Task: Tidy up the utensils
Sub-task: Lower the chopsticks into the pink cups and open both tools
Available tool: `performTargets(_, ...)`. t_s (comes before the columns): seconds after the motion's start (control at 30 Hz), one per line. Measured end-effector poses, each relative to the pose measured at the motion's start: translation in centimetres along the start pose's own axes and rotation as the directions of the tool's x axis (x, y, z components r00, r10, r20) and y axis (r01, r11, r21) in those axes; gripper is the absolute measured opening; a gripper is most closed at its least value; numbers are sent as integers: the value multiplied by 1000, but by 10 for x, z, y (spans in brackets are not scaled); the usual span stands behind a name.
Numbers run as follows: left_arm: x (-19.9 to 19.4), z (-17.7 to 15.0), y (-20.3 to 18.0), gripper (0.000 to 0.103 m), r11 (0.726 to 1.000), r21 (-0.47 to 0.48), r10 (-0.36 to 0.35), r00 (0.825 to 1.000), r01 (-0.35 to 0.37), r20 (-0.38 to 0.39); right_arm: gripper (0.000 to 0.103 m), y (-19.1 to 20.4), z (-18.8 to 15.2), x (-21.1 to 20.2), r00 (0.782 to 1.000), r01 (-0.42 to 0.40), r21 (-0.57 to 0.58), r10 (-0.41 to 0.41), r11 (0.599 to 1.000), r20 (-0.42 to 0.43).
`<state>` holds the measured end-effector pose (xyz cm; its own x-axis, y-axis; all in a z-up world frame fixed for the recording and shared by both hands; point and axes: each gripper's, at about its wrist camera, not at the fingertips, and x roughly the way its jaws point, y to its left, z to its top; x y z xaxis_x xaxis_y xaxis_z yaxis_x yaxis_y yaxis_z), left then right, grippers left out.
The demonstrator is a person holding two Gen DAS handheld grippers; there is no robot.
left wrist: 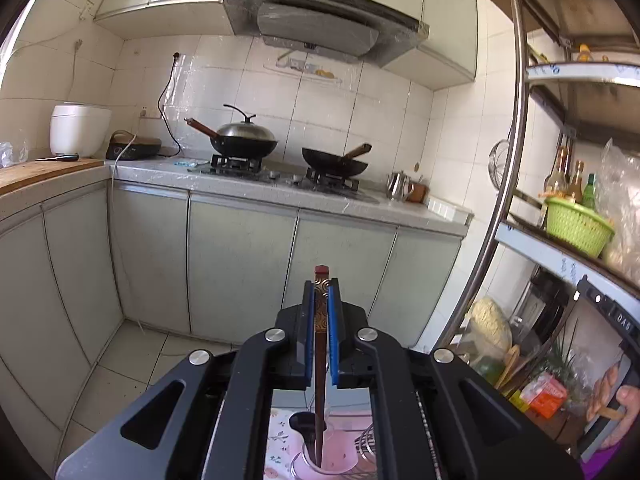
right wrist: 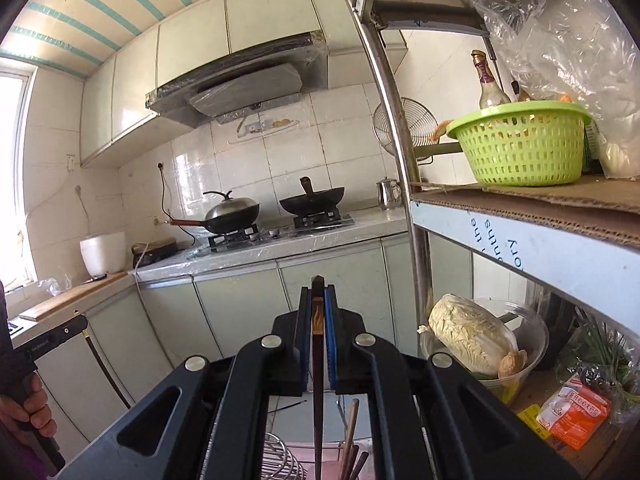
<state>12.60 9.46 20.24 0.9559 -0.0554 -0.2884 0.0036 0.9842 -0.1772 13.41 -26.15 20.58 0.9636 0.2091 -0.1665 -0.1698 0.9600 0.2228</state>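
Both jaws pinch one chopstick each, my left chopstick [left wrist: 320, 344] already dipping into the pink holder [left wrist: 320, 456] at 6 o'clock, my right chopstick [right wrist: 318, 360] yet to drop.

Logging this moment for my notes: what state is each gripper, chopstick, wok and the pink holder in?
Left gripper: shut on chopstick.
Left chopstick: upright, lower end inside pink holder.
Right gripper: shut on chopstick.
Right chopstick: upright, lower end out of frame.
Left wok: lidded, on burner.
Right wok: uncovered, on burner.
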Motion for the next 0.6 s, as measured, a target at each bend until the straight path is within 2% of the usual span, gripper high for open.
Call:
performTargets(0.33,28,-46,10,5,1000,-22,-8,991,5,-135,6,-3,-37,18,995,29,-19,-31,999,-90)
performTargets(0.6,43,-67,19,5,999,-38,4,980,-12,-201,6,-21,-63,19,986,65,-4,-65,998,-151)
